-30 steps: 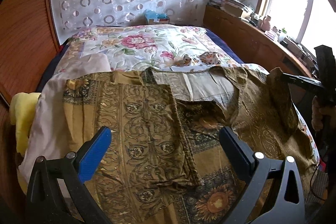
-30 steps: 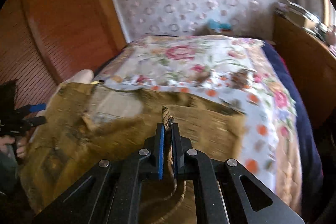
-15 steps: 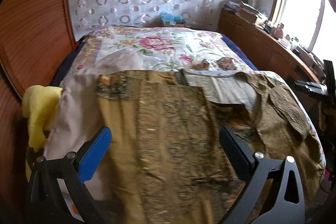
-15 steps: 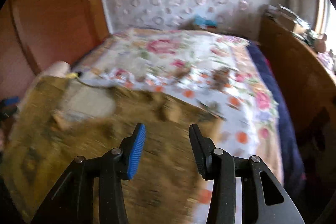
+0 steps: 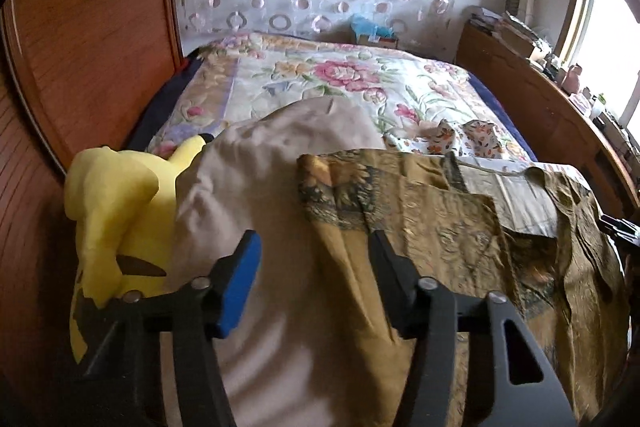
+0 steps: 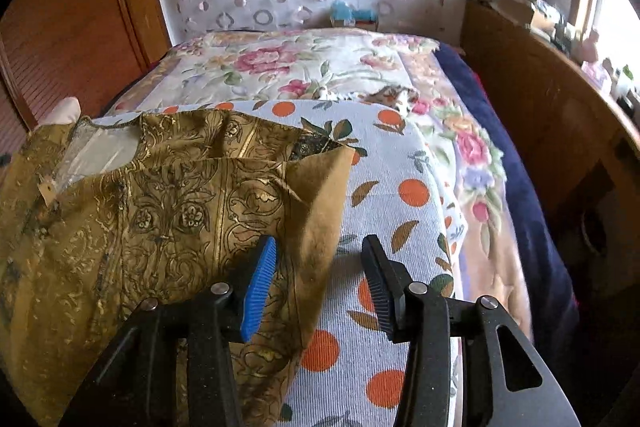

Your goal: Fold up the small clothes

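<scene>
An olive-gold patterned garment (image 5: pixel 436 239) lies spread on the bed, with its left part folded over. My left gripper (image 5: pixel 312 243) hovers over the garment's left edge. Its jaws are closing, that edge and beige cloth lie between them, and the pads are not pressing. In the right wrist view the same garment (image 6: pixel 168 211) ends in a turned-up corner. My right gripper (image 6: pixel 320 255) stands part open low over that right edge. Its blue pad (image 6: pixel 260 279) is above the fabric and the other finger is above dotted cloth.
A yellow plush toy (image 5: pixel 120 211) sits at the left beside a beige cloth (image 5: pixel 248 187). The garment lies on a white cloth with orange dots (image 6: pixel 392 167), spread over a floral quilt (image 5: pixel 320 79). Wooden panels stand at the left and a wooden cabinet (image 5: pixel 540 115) at the right.
My left gripper slid left across the garment to its left edge and its jaws narrowed. My right gripper let go of the pinched fold, opened and sank toward the right edge.
</scene>
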Motion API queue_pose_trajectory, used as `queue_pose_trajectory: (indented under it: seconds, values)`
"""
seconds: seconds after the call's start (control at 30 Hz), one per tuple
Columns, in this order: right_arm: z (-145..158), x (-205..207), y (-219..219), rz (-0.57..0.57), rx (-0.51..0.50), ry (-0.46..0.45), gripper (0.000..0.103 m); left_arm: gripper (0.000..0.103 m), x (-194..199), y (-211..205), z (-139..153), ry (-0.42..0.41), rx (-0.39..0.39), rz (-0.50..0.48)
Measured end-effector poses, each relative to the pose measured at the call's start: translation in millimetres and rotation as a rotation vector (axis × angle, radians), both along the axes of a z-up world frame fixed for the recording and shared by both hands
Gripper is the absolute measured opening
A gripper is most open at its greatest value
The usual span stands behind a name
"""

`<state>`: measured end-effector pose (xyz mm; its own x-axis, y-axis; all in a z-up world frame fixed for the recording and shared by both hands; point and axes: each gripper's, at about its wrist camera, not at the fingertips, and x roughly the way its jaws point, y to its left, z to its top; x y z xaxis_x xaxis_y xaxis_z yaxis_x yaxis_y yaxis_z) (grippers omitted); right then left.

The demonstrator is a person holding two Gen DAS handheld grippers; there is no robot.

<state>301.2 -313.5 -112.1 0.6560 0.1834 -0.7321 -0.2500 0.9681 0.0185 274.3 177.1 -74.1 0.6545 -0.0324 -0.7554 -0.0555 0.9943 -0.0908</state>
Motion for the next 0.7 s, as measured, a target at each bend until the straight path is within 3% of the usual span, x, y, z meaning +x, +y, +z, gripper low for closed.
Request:
queue_pose_trajectory:
  seconds: [0.27,0.5,0.6,0.67,0.7]
  values:
    - [-0.6,-5.5,0.9,0.003,0.003,-0.001,0.048,0.052,35.1,-5.7,-12.1,0.068,-0.026,-0.037]
    - [1.6,-7.6,-2.4,0.001,0.008,0.002,0.05,0.051,40.3,-13.4,-13.4,0.078,-0.075,-0.045]
    - [0.9,-6.9,-2.6,0.001,0.007,0.001,0.05,0.032,36.4,-21.8,-12.1,0.073,-0.072,-0.064]
    - [0.9,-6.9,-2.8,0.001,0.007,0.001,0.05,0.01,32.8,-24.8,-9.8,0.063,-0.063,-0.075]
    - [0.8,-6.8,-2.7,0.001,0.007,0.001,0.05,0.009,30.4,-26.0,-7.4,0.055,-0.069,-0.083]
